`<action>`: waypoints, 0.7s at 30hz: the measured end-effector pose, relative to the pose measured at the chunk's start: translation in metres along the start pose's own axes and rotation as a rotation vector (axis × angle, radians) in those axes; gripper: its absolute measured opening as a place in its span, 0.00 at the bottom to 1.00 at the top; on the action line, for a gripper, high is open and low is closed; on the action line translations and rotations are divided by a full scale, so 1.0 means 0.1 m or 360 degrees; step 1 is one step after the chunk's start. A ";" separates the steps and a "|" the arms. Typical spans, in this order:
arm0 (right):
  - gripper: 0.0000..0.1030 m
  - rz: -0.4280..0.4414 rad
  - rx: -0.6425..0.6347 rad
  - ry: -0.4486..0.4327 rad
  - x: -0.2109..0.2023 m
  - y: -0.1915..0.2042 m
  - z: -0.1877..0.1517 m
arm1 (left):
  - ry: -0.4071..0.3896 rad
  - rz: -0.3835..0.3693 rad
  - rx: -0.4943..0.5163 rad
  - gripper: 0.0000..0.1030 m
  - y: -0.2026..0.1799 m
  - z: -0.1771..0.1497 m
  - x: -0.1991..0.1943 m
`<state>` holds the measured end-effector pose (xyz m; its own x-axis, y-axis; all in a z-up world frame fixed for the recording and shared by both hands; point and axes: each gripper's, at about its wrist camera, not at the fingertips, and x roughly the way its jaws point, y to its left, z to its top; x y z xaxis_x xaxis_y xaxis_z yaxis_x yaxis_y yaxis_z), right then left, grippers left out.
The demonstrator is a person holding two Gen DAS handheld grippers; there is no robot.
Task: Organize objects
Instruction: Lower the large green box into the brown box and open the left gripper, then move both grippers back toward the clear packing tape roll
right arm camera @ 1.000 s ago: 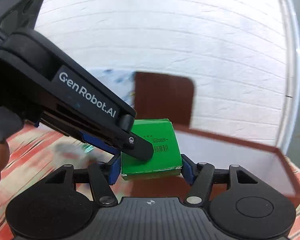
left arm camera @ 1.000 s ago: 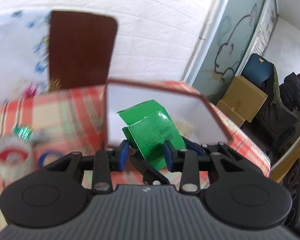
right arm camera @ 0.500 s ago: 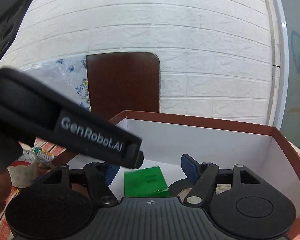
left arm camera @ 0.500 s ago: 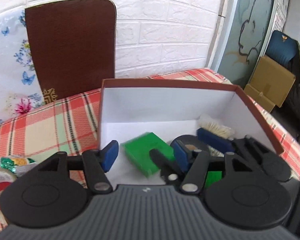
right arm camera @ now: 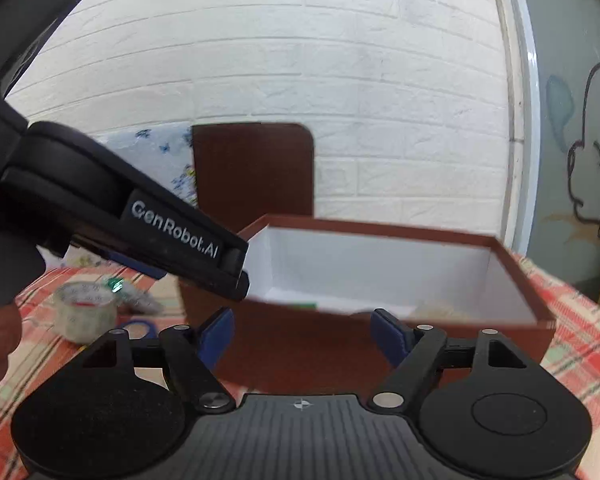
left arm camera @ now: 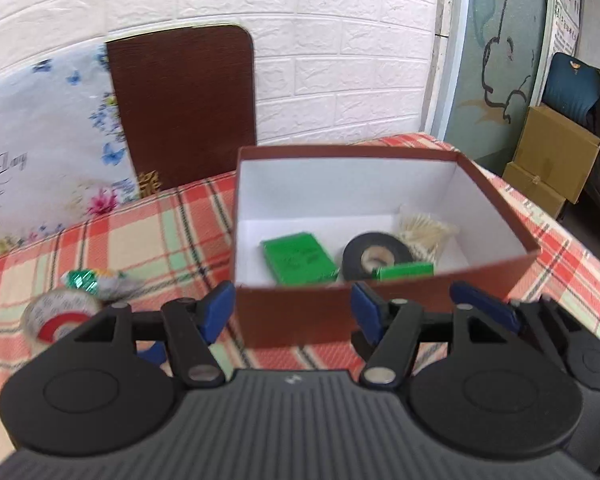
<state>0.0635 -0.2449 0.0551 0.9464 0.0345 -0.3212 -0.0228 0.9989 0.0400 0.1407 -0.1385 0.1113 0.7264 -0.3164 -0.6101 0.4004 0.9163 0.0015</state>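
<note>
Reaching next for the clear tape roll [left arm camera: 62, 316] left of the box [left arm camera: 296, 312], both the left gripper [left arm camera: 292, 308] and right gripper [right arm camera: 302, 334], released and empty, should approach low.

White brick wall [left arm camera: 340, 40] — plaid tablecloth [left arm camera: 100, 248] below.

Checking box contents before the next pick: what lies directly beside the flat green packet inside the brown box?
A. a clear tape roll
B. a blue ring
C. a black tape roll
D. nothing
C: in the left wrist view the black tape roll lies on the white floor of the brown cardboard box, just right of the flat green packet.
</note>
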 end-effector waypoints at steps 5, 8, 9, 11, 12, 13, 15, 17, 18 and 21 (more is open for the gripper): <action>0.73 0.0067 -0.0018 0.0129 -0.13 0.19 -0.21 | 0.0031 0.0052 -0.0027 0.64 0.08 -0.25 -0.14; 0.73 0.0098 -0.0050 0.0169 -0.18 0.31 -0.28 | 0.0049 0.0095 -0.0045 0.64 0.16 -0.40 -0.19; 0.73 0.0112 -0.0059 0.0185 -0.18 0.34 -0.30 | 0.0057 0.0109 -0.0052 0.64 0.20 -0.45 -0.20; 0.73 0.0135 -0.0067 0.0220 -0.14 0.41 -0.32 | 0.0076 0.0128 -0.0072 0.64 0.27 -0.56 -0.22; 0.73 0.0148 -0.0070 0.0236 -0.15 0.44 -0.34 | 0.0085 0.0138 -0.0082 0.64 0.32 -0.61 -0.23; 0.73 0.0158 -0.0074 0.0252 -0.14 0.48 -0.35 | 0.0094 0.0153 -0.0091 0.64 0.36 -0.66 -0.23; 0.73 0.0179 -0.0085 0.0285 -0.14 0.55 -0.38 | 0.0108 0.0187 -0.0107 0.64 0.47 -0.74 -0.23; 0.73 0.0204 -0.0102 0.0322 -0.12 0.63 -0.41 | 0.0119 0.0222 -0.0125 0.64 0.60 -0.83 -0.23; 0.73 0.0219 -0.0110 0.0344 -0.10 0.67 -0.42 | 0.0124 0.0242 -0.0135 0.65 0.68 -0.87 -0.23; 0.73 0.0281 -0.0143 0.0437 0.01 0.83 -0.49 | 0.0122 0.0301 -0.0161 0.67 0.96 -1.03 -0.24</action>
<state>0.0465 -0.1608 0.0121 0.8035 0.2016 -0.5601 -0.2183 0.9751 0.0378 0.1043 -0.0181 0.0446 0.7369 -0.1204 -0.6652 0.2001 0.9788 0.0445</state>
